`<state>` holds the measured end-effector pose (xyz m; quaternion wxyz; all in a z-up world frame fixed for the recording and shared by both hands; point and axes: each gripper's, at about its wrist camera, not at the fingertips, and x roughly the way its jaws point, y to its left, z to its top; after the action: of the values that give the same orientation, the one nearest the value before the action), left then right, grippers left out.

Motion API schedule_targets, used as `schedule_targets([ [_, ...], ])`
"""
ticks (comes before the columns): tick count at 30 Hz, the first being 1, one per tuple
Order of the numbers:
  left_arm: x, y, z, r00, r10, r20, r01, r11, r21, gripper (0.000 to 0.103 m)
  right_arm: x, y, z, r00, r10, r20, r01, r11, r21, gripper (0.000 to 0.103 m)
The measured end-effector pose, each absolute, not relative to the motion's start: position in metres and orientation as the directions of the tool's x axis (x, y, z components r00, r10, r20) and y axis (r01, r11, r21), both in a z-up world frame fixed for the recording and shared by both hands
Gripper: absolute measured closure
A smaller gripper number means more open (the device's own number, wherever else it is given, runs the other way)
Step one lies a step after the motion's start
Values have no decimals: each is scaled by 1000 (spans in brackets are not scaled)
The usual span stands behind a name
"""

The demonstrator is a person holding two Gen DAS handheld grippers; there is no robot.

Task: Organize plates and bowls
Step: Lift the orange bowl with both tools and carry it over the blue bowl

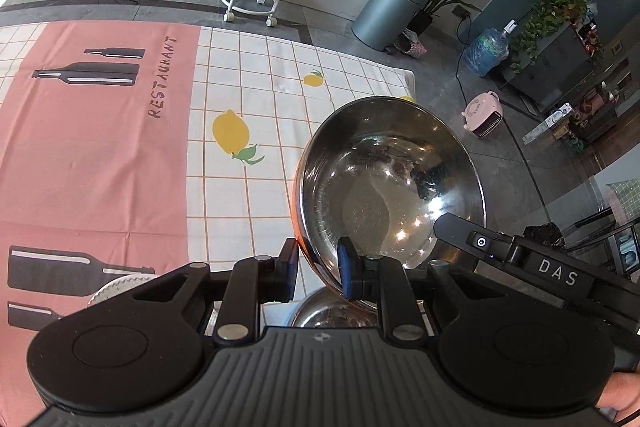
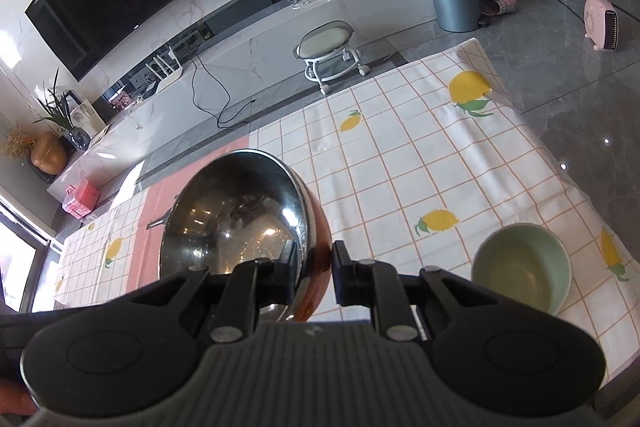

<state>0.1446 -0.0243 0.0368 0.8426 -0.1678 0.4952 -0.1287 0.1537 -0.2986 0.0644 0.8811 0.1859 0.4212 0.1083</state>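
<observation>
Steel is what shows between the fingers in both wrist views: a steel bowl (image 1: 390,183) with a reddish outer skin is held tilted above the desk (image 1: 256,131), which is covered by a checked cloth with lemon prints and a pink panel. In the left wrist view, at the far left under the claw body, the ribbed edge of a white plate (image 1: 116,287) is seen on the pink panel. The left claw (image 1: 318,273) is clamped on the near rim of the steel bowl, one finger outside the wall and the blue-padded one inside it. Just below that rim a second steel bowl (image 1: 328,313) is partly seen, mostly hidden by the claw. At the right the other claw's black body reaches to the bowl's rim. In the right wrist view the steel bowl (image 2: 236,215) fills the left of centre, and the right claw (image 2: 314,277) is closed on its wall, one finger inside and one outside. Further right a pale green bowl (image 2: 522,267) stands upright on the cloth, apart from the claw.
</observation>
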Motion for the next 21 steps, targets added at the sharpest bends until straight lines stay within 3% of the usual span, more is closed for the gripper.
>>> schedule_targets([
  [21,82,-38,12,355,-439,-825,83,894,-440,80,83,-321,60,534,342,-773,-48,925,377,86],
])
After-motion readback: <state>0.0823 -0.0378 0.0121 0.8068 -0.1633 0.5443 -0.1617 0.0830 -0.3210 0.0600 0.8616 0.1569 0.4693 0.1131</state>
